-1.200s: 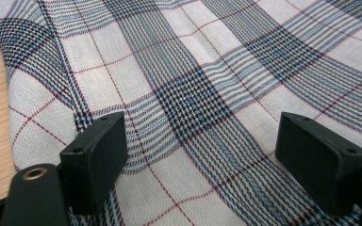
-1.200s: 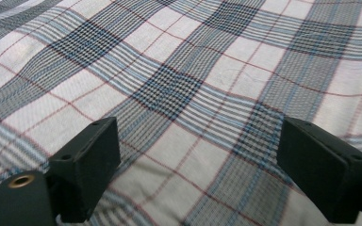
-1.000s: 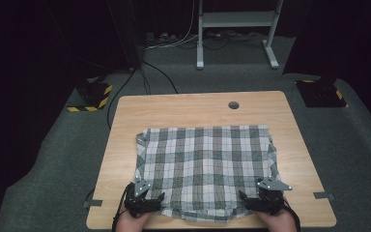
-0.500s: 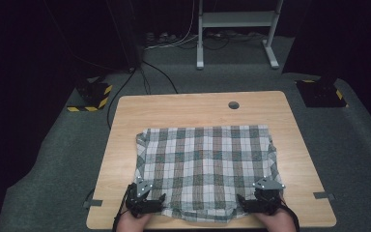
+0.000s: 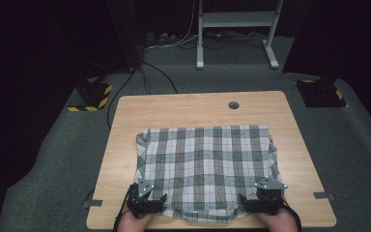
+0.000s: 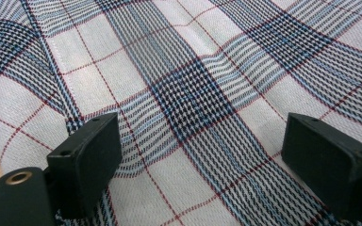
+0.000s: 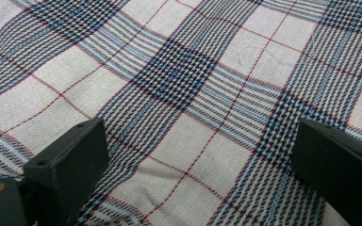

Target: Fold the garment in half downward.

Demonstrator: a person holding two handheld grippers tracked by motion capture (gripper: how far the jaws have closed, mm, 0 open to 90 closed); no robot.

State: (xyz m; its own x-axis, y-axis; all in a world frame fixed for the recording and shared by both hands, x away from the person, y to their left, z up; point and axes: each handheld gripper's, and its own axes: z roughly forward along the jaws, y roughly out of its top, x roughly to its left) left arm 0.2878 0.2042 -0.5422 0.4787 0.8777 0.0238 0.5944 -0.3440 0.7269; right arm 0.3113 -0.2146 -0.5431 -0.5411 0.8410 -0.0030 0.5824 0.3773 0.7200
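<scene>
On the table, plaid cloth between spread tongs.

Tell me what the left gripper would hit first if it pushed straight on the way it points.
Most likely the plaid cloth. The left gripper has its jaws open just over the fabric, which spreads ahead across the table. Whether the jaws already touch the cloth cannot be told.

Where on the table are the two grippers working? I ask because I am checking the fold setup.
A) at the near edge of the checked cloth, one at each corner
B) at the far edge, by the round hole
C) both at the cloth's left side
A: the left gripper and the right gripper sit at the near corners of the checked cloth, jaws open.
</scene>
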